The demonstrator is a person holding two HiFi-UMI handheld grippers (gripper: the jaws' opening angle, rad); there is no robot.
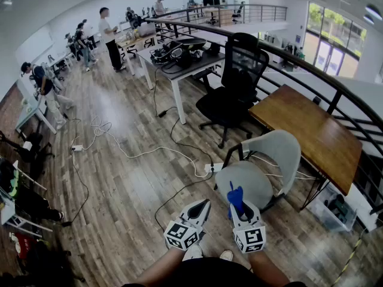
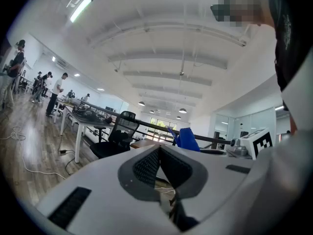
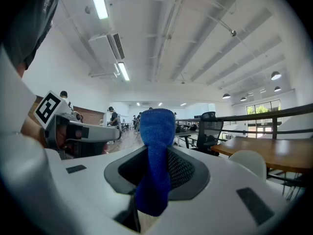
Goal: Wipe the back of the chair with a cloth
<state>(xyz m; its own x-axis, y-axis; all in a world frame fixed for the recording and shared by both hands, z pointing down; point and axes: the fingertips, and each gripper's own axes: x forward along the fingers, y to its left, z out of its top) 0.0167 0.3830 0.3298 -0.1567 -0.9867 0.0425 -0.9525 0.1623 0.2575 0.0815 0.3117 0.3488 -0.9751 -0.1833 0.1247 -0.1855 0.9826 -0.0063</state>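
A light grey shell chair (image 1: pixel 263 166) stands just ahead of me, its back (image 1: pixel 286 150) toward the wooden table; the chair (image 3: pixel 252 161) also peeks in at the right of the right gripper view. My right gripper (image 1: pixel 237 207) is shut on a blue cloth (image 1: pixel 235 198) that sticks up out of its jaws, the cloth (image 3: pixel 155 155) filling the middle of the right gripper view. It hovers near the chair's seat front. My left gripper (image 1: pixel 202 207) is beside it, jaws shut and empty (image 2: pixel 159 168). The blue cloth (image 2: pixel 186 138) shows to its right.
A wooden table (image 1: pixel 311 130) sits right of the chair by a black railing (image 1: pixel 323 79). A black office chair (image 1: pixel 234 88) and a white desk (image 1: pixel 179 61) stand behind. White and black cables (image 1: pixel 149 154) trail over the wood floor. Several people (image 1: pixel 109 37) stand far left.
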